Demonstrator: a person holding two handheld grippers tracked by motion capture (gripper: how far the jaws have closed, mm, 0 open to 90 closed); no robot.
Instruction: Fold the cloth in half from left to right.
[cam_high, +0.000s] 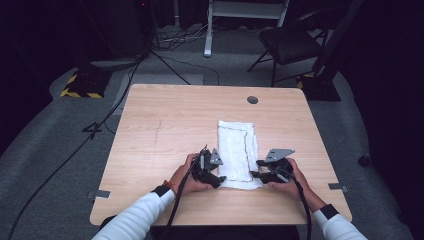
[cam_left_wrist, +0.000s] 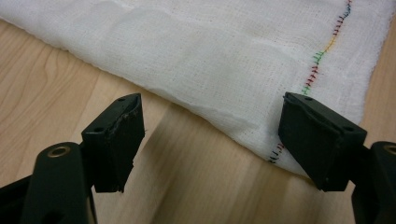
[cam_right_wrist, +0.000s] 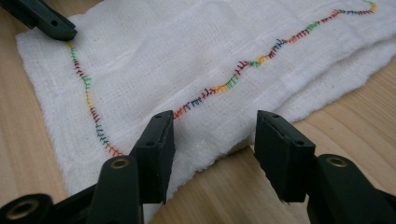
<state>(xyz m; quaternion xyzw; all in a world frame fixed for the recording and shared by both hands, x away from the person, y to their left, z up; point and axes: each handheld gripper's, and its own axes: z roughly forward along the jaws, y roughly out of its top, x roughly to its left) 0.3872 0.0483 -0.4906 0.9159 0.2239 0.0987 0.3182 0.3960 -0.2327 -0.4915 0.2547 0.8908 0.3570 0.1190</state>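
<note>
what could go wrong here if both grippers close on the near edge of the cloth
The folded white cloth has stacked layers at its edge, so the right gripper may pinch only the top one. The left gripper is open wide with one finger over the wood, so it may scrape the table or catch only the corner, leaving an uneven lift.

folded white cloth (cam_high: 237, 150), flat on table (cam_high: 165, 125)

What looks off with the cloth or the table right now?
Nothing looks damaged or spilled. The white cloth lies folded on the table, its layers slightly uneven along one side. Left gripper and right gripper sit open at its near corners.
</note>
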